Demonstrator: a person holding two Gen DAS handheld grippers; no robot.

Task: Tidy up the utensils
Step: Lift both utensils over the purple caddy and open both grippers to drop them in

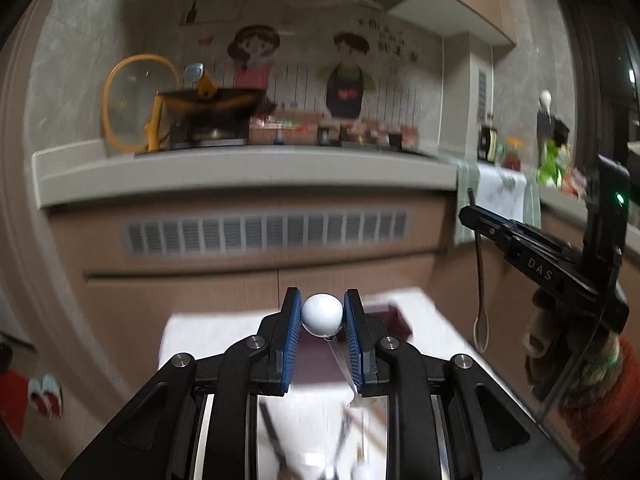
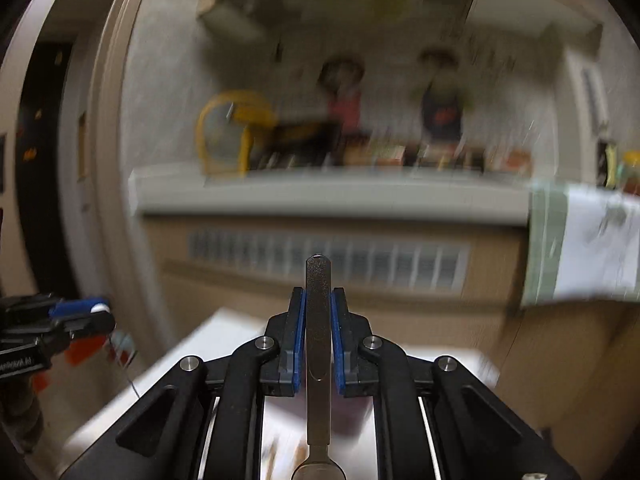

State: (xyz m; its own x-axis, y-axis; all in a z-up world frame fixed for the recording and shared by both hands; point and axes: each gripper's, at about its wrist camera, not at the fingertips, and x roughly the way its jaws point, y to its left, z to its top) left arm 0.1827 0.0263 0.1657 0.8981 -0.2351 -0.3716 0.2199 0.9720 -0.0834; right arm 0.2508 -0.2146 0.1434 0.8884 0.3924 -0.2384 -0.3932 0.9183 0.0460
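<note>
My left gripper (image 1: 322, 312) is shut on the white ball end (image 1: 322, 314) of a thin utensil whose wire stem runs down toward the table. My right gripper (image 2: 319, 312) is shut on the flat grey handle (image 2: 318, 320) of a metal utensil, its wider end hanging below. The right gripper also shows in the left wrist view (image 1: 468, 212), with the utensil (image 1: 481, 280) dangling from it. The left gripper shows at the left edge of the right wrist view (image 2: 100, 314). Both are held above a white table (image 1: 200, 344). Blurred utensils (image 1: 340, 452) lie on it.
A dark red box (image 1: 394, 316) sits on the table beyond the left gripper. Behind is a kitchen counter (image 1: 240, 172) with a black wok (image 1: 212, 104), a yellow-rimmed lid (image 1: 136, 100) and jars. A towel (image 1: 500, 196) hangs off the counter at right.
</note>
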